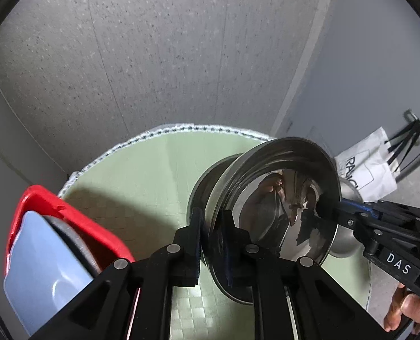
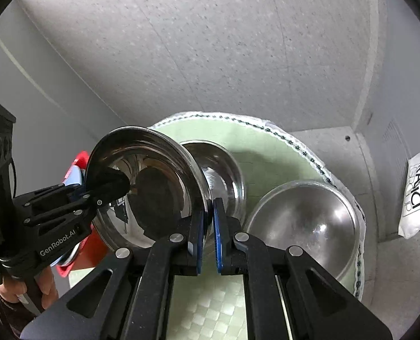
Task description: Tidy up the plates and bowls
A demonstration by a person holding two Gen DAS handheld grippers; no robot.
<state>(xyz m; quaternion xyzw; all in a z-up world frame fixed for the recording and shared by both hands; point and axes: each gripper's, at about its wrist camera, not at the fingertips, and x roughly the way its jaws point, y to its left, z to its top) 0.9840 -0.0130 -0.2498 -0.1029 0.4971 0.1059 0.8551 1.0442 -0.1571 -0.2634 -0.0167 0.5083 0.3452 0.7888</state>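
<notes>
Two grippers hold one steel bowl [image 1: 269, 215] by its rim, tilted up on edge above the green mat [image 1: 142, 175]. We read the left gripper [image 1: 212, 243] as clamped on the bowl's near rim, and the right gripper [image 2: 209, 212] as pinched tight on the opposite rim. Behind the held bowl sits a second steel bowl [image 2: 224, 170]; right of it lies a third, wider bowl [image 2: 303, 223]. Left of the held bowl stands a red rack [image 1: 77, 221] with a blue plate [image 1: 37, 266] in it.

Risks as we judge them: thin polished rim, small pad contact, so it could slip or swing. If the hands pull unevenly the bowl may twist free, hit the bowls below or clip the rack.
</notes>
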